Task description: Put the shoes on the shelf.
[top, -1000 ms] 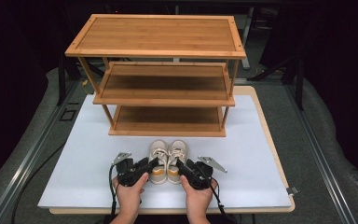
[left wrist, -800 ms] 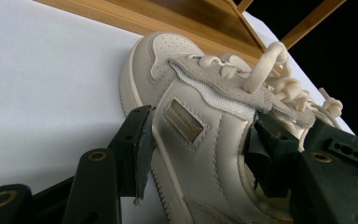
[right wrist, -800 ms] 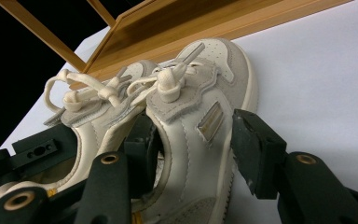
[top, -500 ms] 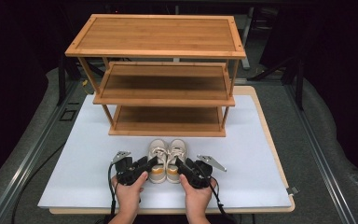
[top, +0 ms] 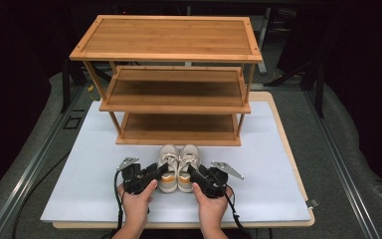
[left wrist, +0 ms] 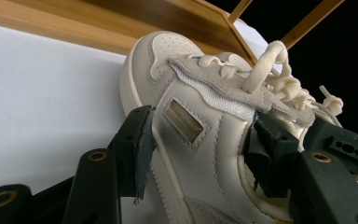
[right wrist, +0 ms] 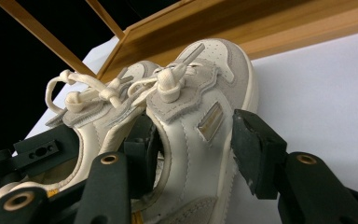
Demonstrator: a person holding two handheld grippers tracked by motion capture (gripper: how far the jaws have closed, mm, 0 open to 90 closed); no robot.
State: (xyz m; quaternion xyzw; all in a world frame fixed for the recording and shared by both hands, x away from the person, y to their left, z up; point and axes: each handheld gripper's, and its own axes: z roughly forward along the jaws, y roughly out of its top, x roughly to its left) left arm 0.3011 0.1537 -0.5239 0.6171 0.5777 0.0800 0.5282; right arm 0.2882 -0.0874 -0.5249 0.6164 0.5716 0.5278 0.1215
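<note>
Shoes, a pair in cream and grey with orange insoles, stood side by side on the white worktop (top: 79,164) just in front of the bottom tier of the wooden rack (top: 174,84), toes towards it. Against the frames from a second and half a second before, nothing of note had moved: the pair, both hands and both tools held the same positions, which I judge to mean the grasp was settled and the lift not yet begun. On the left, the left tongs (top: 160,171) were closed on the left shoe (top: 168,168), one pad against its outer side wall, the other inside the collar, as the left gripper view showed on that shoe (left wrist: 200,140). The left hand (top: 137,201) gripped the tool from below. To the right, the right shoe (top: 188,167) was pinched likewise by the right tongs (top: 195,174), one jaw on its outer side, the other in the opening, confirmed in the right gripper view (right wrist: 200,135); the right hand (top: 211,206) held that tool. All three tiers of the rack were bare, so placement remained wholly outstanding. A small metallic tab sat on each shoe's outer side; no lettering on it could be read, and no brand or other writing was legible.
</note>
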